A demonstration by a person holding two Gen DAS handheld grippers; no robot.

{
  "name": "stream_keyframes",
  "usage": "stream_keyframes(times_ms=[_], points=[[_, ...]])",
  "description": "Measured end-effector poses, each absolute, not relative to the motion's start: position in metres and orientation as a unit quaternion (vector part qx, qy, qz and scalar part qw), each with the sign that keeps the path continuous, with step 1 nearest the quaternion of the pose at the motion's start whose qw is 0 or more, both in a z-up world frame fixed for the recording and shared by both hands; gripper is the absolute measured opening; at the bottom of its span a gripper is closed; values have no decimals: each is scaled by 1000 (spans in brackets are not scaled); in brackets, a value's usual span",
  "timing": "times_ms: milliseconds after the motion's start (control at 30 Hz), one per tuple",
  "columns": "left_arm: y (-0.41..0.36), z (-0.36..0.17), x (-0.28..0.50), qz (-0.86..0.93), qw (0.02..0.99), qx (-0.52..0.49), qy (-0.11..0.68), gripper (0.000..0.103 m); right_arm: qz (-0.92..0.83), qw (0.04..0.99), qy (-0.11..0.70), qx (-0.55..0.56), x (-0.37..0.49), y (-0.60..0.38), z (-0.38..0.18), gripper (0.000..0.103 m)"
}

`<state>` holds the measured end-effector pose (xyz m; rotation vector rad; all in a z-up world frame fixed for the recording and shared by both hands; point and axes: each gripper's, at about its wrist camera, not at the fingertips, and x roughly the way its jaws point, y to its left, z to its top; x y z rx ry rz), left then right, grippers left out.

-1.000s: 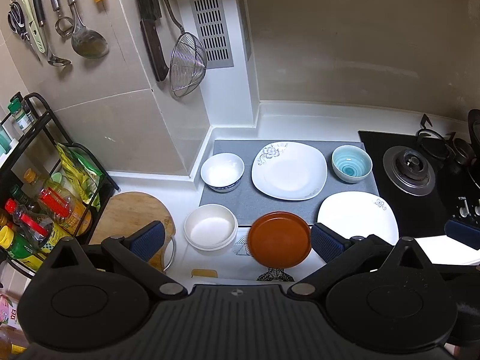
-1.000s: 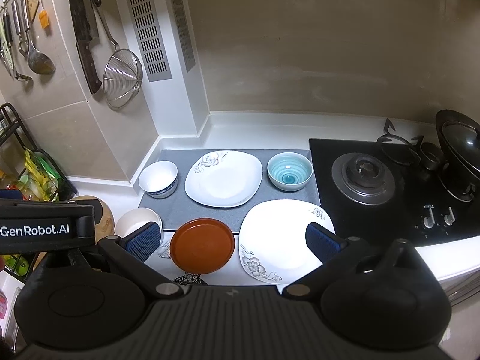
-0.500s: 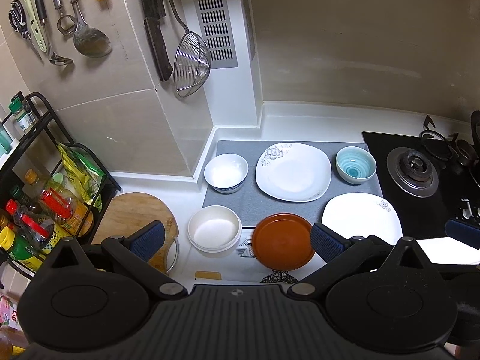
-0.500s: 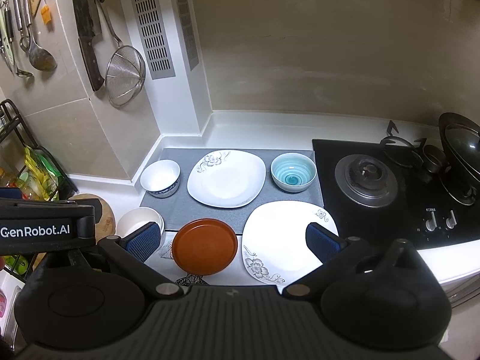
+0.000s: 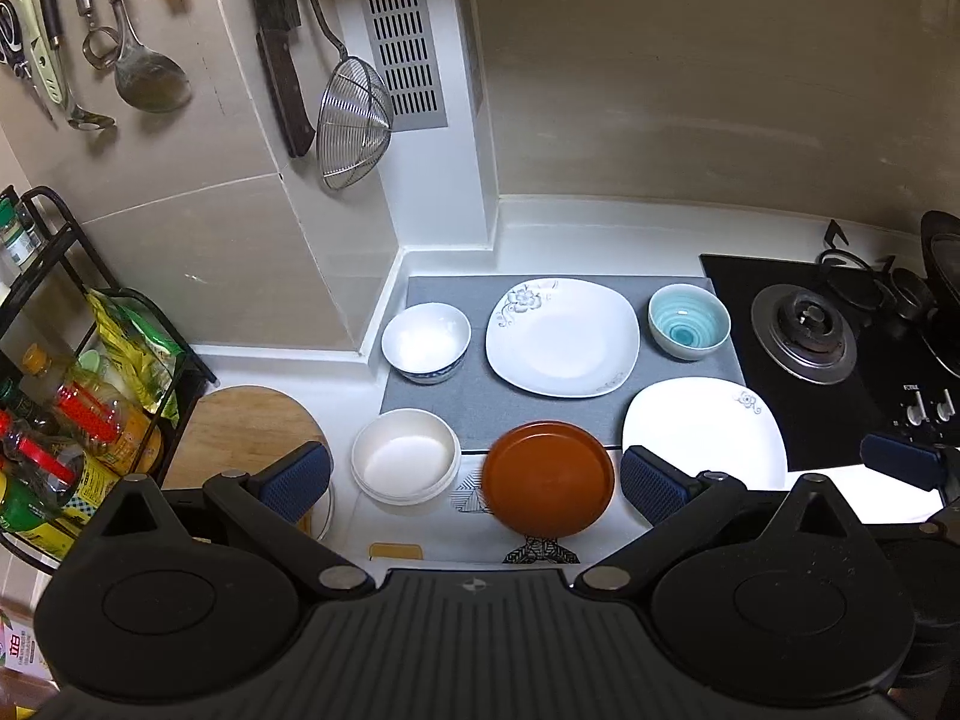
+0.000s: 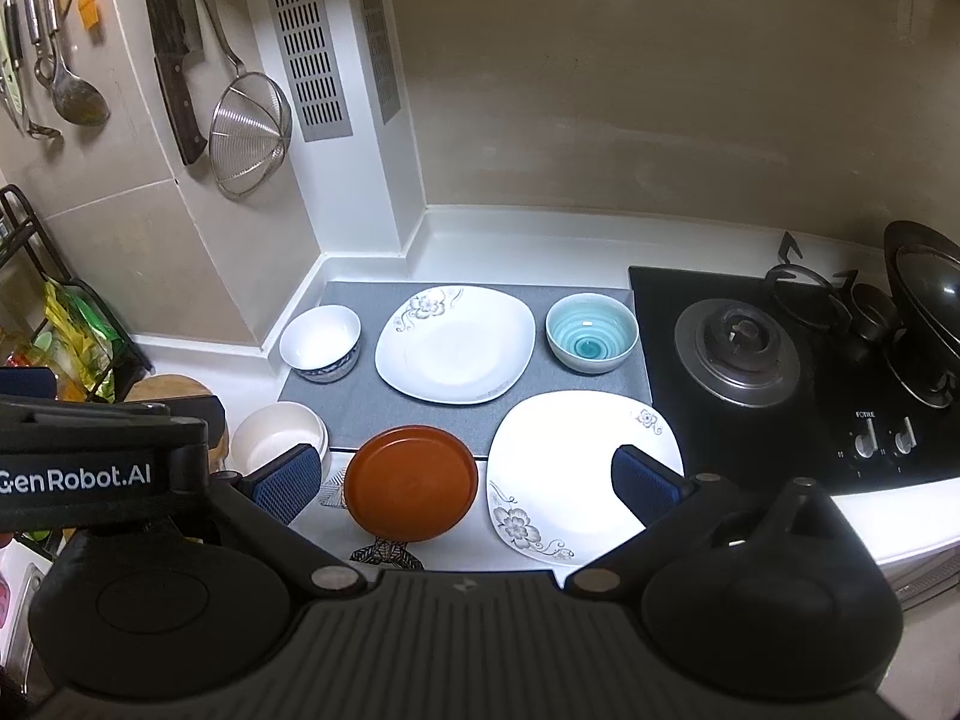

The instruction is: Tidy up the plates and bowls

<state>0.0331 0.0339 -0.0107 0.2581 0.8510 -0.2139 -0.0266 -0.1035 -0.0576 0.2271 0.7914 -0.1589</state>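
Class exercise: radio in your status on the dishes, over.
Left hand-held gripper open, empty. Right hand-held gripper open, empty. Orange plate and white square plate untouched on counter. Nothing blocking.

Orange plate; teal-swirled bowl

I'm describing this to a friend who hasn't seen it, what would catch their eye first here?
Probably the orange-brown plate, the one warm colour among white dishes, at the counter's front edge between a white bowl and a flowered white square plate. Next, the teal striped bowl on the grey mat by the black stove.
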Motion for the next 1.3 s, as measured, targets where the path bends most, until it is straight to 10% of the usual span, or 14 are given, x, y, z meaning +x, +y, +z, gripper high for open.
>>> stream_keyframes(times_ms=[833,1100,1300], points=[[62,-35,76,-139,888,111,424,103,-86,906,396,123,10,-77,-77,103],[47,-94,80,-227,885,62,402,103,-51,920,359,147,-4,-112,-122,103],[16,-184,119,-298,781,-66,545,90,-18,943,293,155,-37,-188,-180,103]])
